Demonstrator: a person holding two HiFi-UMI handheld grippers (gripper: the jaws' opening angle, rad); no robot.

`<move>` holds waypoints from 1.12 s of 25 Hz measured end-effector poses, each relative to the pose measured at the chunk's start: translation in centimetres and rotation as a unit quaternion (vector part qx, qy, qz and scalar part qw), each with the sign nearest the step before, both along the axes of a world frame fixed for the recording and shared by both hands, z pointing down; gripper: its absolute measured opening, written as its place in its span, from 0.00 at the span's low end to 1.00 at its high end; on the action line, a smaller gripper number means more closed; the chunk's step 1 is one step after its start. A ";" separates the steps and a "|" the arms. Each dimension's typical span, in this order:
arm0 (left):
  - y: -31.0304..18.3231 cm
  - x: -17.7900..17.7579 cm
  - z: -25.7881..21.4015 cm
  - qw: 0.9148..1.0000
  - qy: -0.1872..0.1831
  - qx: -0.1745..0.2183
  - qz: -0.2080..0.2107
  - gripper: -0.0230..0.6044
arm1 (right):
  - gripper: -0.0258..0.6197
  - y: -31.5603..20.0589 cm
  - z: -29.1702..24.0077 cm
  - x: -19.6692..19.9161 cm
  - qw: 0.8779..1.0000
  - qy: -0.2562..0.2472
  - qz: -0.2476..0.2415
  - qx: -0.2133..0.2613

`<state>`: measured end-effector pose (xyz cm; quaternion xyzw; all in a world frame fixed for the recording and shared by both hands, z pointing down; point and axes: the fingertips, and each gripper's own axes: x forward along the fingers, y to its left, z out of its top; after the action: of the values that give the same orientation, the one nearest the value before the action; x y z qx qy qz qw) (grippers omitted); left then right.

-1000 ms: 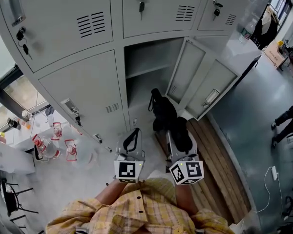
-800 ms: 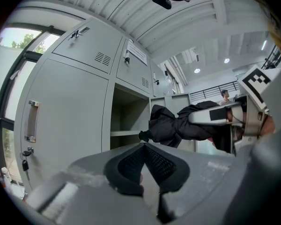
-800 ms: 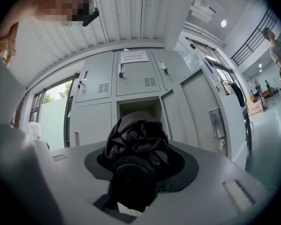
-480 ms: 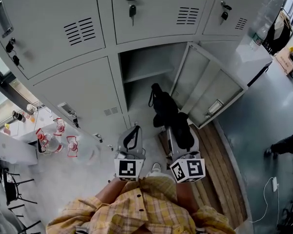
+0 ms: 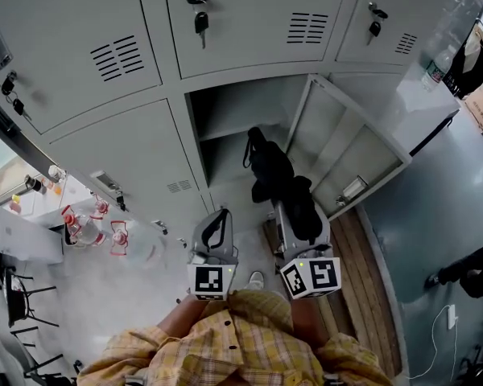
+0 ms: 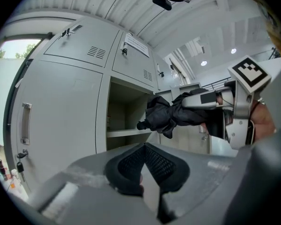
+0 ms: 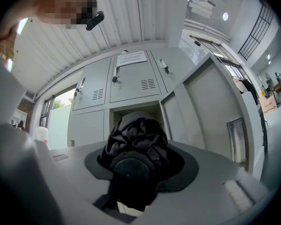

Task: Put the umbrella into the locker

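Observation:
A folded black umbrella (image 5: 275, 179) sticks forward out of my right gripper (image 5: 296, 203), which is shut on it near its handle end. Its tip points at the open locker compartment (image 5: 237, 111), just in front of the shelf (image 5: 233, 127). In the right gripper view the umbrella (image 7: 136, 146) fills the space between the jaws, with the open compartment (image 7: 133, 109) straight behind it. My left gripper (image 5: 216, 219) hangs beside it to the left, shut with nothing in it; its pads (image 6: 131, 161) meet. The left gripper view shows the umbrella (image 6: 171, 116) held level toward the opening.
The locker's door (image 5: 346, 147) stands swung open to the right of the compartment. Keys (image 5: 200, 18) hang in the doors above. A wooden platform (image 5: 366, 280) lies on the floor at right. A low table with bottles (image 5: 88, 227) is at left. A person's leg (image 5: 467, 272) shows far right.
Both grippers have moved forward toward the lockers. The umbrella's tip is now nearer the open compartment. The right gripper's hold on the umbrella is unchanged.

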<state>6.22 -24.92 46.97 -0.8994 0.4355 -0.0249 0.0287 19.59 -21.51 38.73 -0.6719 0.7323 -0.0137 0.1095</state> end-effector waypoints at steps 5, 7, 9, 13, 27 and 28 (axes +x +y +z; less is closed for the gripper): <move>-0.7 0.1 0.1 1.000 -0.005 0.003 -0.013 0.03 | 0.36 -1.2 -0.9 0.6 1.000 -0.001 -0.008 0.012; -1.0 0.0 0.1 1.000 -0.007 0.003 -0.019 0.03 | 0.36 -1.8 -1.3 0.7 1.000 0.004 -0.012 0.018; -1.2 0.0 0.2 1.000 -0.009 0.004 -0.024 0.03 | 0.36 -2.3 -1.6 0.8 1.000 0.012 -0.015 0.022; -1.7 0.1 0.1 0.999 -0.013 0.005 -0.029 0.03 | 0.36 -3.5 -2.0 1.0 0.999 0.017 -0.019 0.026; -3.0 0.5 -0.1 0.999 -0.020 0.010 -0.041 0.03 | 0.36 -8.2 -2.0 1.4 0.999 0.031 -0.022 0.031; -3.0 0.5 -0.1 0.999 -0.021 0.011 -0.042 0.03 | 0.36 -8.5 -2.0 1.3 0.999 0.033 -0.022 0.030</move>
<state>6.69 -27.95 46.87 -0.8791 0.4728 -0.0401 0.0461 20.92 -30.04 36.77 -0.6519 0.7505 0.0285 0.1050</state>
